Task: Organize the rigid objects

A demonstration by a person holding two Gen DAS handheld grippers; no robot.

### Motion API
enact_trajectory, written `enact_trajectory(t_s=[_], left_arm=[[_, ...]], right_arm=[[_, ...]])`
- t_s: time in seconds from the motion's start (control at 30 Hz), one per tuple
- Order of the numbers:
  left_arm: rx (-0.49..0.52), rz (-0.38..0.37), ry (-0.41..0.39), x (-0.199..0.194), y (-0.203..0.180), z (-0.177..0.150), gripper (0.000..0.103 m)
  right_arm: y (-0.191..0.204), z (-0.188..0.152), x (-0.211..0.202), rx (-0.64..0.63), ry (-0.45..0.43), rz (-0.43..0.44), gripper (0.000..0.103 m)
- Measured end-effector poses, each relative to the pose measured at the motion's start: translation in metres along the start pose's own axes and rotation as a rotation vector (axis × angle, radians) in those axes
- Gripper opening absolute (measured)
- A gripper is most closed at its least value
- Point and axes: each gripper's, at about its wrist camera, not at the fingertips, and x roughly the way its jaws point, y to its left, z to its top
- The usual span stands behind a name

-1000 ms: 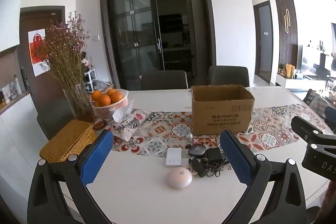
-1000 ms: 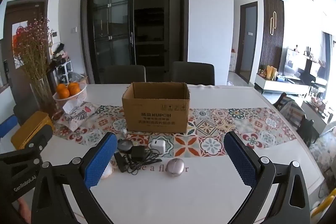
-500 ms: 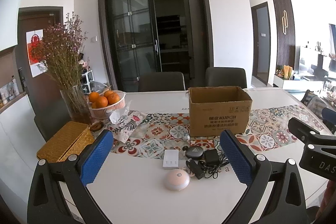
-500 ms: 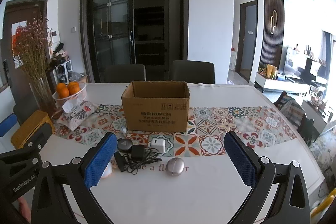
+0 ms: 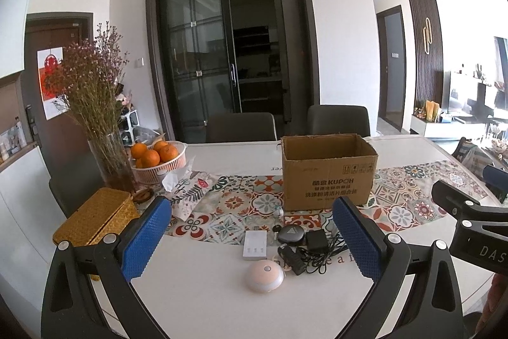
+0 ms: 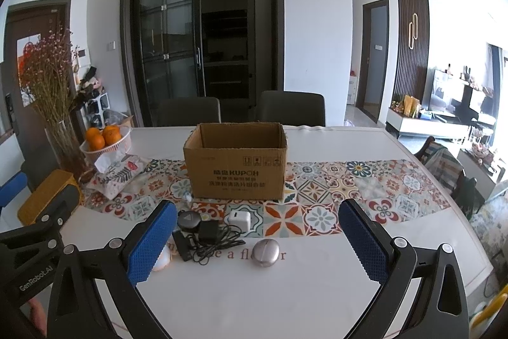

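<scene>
left tongs (image 5: 254, 243) and right tongs (image 6: 257, 242) both held above the near edge of the white bench (image 6: 285, 291), each spread wide with nothing between its blue pads. left wrist view: straight ahead of the left tongs, between its pads, lies a round pale dome light (image 5: 264, 276); just beyond it a flat white rectangular adapter (image 5: 254, 249), and to the right of that a round black device (image 5: 291, 234) and a black charger with tangled cord (image 5: 312, 250), touching one another. farther ahead, resting on a patterned tile-print runner (image 5: 235, 205), stands an open cardboard box (image 5: 328, 177) with its flaps up, well apart from the small items. beyond the left pad: a woven yellow box (image 5: 95, 220), a tissue pack in floral cover (image 5: 190, 193), a white basket of oranges (image 5: 157, 159) and a glass vase of dried flowers (image 5: 111, 164). the right tongs shows at the right edge of this view. right wrist view: between the pads lie a silver oval case (image 6: 266, 252) nearest, the black charger and cord (image 6: 209, 235) to its left, the round black device (image 6: 188, 219) beyond that, and a white plug cube (image 6: 239, 220) on the runner edge. the dome light (image 6: 161, 258) is partly hidden behind the left pad. the cardboard box (image 6: 236, 164) stands directly ahead, behind the items.
</scene>
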Motion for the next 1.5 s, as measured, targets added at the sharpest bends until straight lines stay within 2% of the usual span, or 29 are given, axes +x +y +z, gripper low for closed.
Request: enact_trajectory(t_s=[1.5], left_arm=[[-0.010, -0.011, 0.028, 0.0035, 0.0014, -0.0015, 0.103]], right_arm=[[0.0010, -0.0013, 0.0035, 0.002, 0.004, 0.007, 0.103]])
